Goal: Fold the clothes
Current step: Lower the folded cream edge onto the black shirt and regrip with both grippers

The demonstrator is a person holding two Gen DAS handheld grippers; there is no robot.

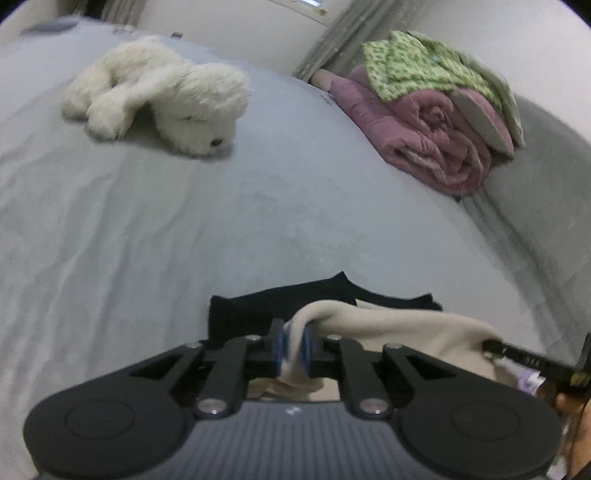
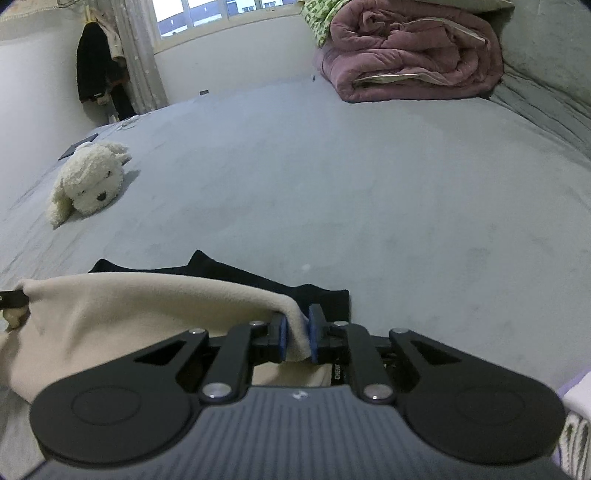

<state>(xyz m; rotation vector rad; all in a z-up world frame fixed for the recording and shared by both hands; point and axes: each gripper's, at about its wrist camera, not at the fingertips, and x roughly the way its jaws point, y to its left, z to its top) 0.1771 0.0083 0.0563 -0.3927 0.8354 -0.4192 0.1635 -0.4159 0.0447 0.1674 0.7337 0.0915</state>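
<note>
This was a bedroom in a home. A wide bed point(image 2: 332, 177) under a grey sheet filled most of both views, with a white plush dog point(image 1: 162, 92) lying on it. A folded mauve quilt point(image 2: 410, 55) sat at the far side with a green patterned cloth point(image 1: 424, 62) on top. Behind the bed, a window point(image 2: 221, 11) with a pale curtain point(image 2: 138, 55) let in daylight, and dark clothes point(image 2: 98, 70) hung against the white wall.

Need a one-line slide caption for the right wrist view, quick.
Right gripper holds a cream garment edge over a black garment on the grey bed.
</note>
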